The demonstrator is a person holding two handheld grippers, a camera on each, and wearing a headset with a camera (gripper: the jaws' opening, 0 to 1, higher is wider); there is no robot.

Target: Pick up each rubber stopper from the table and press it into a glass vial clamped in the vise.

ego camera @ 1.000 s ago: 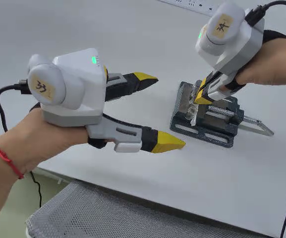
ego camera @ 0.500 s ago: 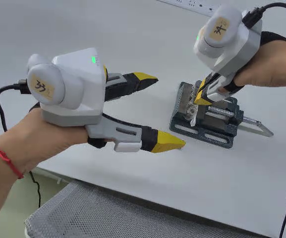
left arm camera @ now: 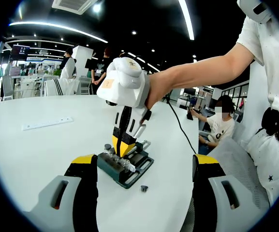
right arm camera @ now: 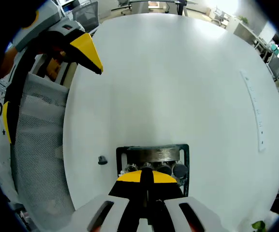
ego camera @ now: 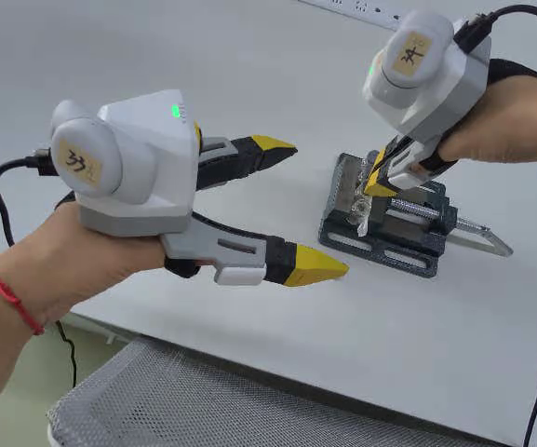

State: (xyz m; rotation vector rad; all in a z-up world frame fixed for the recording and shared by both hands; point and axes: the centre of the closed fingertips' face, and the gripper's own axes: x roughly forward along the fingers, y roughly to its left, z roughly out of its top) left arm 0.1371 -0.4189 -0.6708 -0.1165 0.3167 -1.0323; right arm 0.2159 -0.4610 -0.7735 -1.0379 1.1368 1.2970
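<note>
Head view: right gripper (ego camera: 377,187) tip-down over vise (ego camera: 406,246)

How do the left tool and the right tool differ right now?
The left tool holds its jaws wide apart and empty; the right tool has them closed together. The left tool hangs roughly level, away from the vise; the right tool points steeply down over the vials clamped there. Both have yellow tips.
</note>
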